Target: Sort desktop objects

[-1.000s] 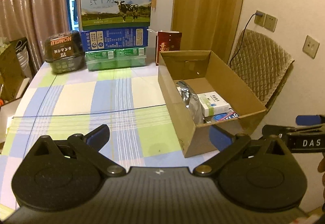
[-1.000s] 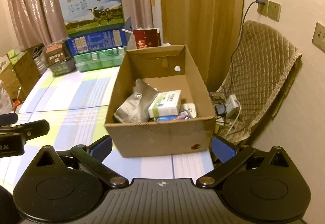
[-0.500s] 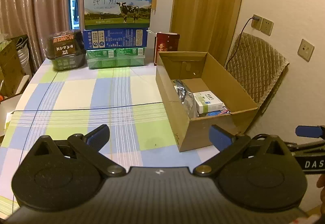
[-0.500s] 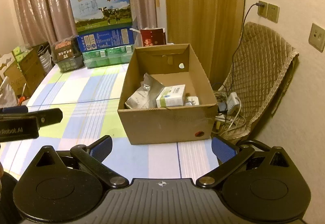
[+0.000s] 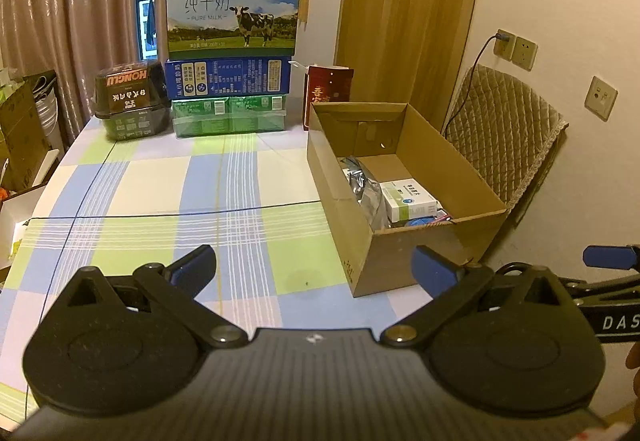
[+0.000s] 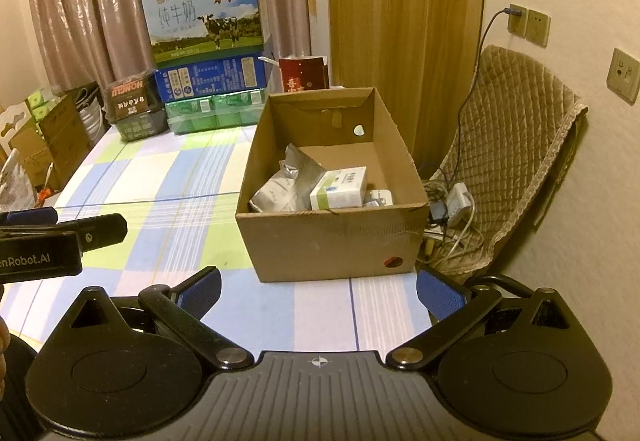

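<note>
Checked blue, green and white cloth covers the table [image 5: 140, 185], with brown curtains behind. Both of my claws hang above its near edge, holding nothing: the left gripper [image 5: 314, 269] has its blue-padded fingers spread wide, and so does the right gripper [image 6: 318, 291]. A cardboard box [image 6: 332, 241] stands on the right side of the table, just ahead of the right gripper. Inside it I see a silver pouch [image 6: 286, 187] and a white-and-green carton [image 6: 340, 189] lying side by side. Stacked milk cartons [image 5: 232, 11] stand at the far edge, beside a dark basket [image 5: 130, 101].
</note>
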Demonstrator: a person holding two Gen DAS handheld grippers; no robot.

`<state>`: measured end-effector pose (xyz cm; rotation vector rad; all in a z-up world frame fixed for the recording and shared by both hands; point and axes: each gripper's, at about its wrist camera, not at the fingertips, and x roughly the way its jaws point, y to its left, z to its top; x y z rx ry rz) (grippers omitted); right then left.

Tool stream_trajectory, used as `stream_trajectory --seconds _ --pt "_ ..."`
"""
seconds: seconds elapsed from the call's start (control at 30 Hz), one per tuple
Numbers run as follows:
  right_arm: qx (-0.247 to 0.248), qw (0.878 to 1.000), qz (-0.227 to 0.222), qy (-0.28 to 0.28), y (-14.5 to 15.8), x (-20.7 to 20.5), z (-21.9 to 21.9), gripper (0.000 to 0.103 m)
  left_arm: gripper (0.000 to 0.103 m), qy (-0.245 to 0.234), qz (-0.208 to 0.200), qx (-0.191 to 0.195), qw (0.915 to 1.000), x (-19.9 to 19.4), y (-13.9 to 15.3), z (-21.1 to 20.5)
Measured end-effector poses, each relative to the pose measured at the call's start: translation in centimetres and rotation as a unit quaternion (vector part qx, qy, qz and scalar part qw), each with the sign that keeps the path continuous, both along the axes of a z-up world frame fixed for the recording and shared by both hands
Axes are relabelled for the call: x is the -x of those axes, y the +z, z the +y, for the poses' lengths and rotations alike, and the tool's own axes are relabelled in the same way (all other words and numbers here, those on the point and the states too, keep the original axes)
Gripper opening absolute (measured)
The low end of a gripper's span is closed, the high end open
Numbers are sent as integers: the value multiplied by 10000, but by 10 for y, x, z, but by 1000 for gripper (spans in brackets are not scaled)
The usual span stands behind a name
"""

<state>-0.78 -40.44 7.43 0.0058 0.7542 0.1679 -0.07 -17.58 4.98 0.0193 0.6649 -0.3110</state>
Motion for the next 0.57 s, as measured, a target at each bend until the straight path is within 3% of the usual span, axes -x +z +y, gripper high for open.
stream_trajectory --seconds 0.57 --pt "48 9999 117 0 -7 -6 3 101 102 -119 -34 29 9999 -2 -8 1"
